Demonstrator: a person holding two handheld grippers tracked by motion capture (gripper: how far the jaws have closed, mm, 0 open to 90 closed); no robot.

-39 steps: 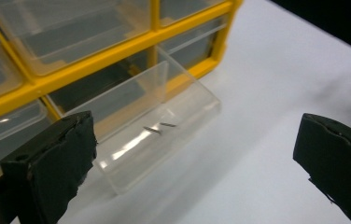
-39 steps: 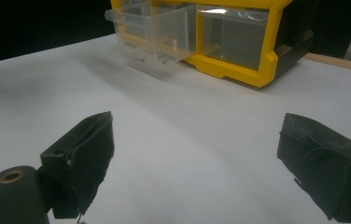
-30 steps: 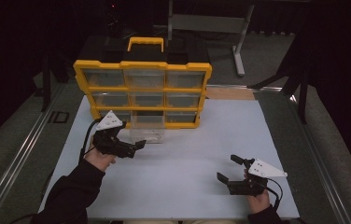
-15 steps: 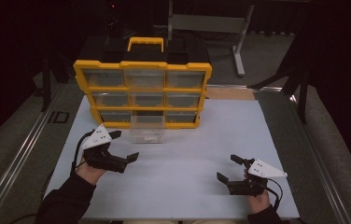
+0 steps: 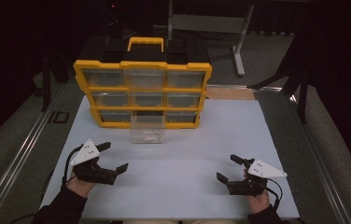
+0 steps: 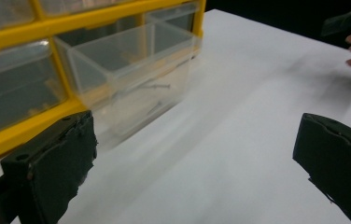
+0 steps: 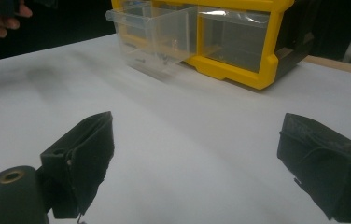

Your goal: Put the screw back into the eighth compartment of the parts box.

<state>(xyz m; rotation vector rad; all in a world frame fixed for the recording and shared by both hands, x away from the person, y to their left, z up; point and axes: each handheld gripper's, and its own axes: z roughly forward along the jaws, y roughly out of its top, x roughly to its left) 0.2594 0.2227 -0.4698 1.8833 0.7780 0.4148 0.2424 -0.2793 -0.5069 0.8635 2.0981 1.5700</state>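
A yellow drawer organizer (image 5: pixel 143 108) with a black handle stands at the back of the white table (image 5: pixel 197 144). Its bottom middle clear drawer (image 5: pixel 148 129) is pulled out onto the table and holds a few small metal pieces (image 6: pixel 157 87). My left gripper (image 5: pixel 114 156) is open near the front left, well short of the drawer, with nothing between its jaws. My right gripper (image 5: pixel 227 168) is open at the front right, also empty. The left gripper view has the drawer (image 6: pixel 131 70) ahead on the left; the right gripper view has the drawer (image 7: pixel 157 37) far ahead.
The organizer's other drawers (image 5: pixel 183 100) are pushed in. A wooden strip (image 5: pixel 229 93) lies at the table's back right edge. A metal rail (image 5: pixel 19 154) runs along the left side. A desk frame (image 5: pixel 211 23) stands in the dark behind.
My left gripper has drawn back from the pulled-out drawer toward the front left of the table, still open. The drawer stays out. The right gripper has not moved.
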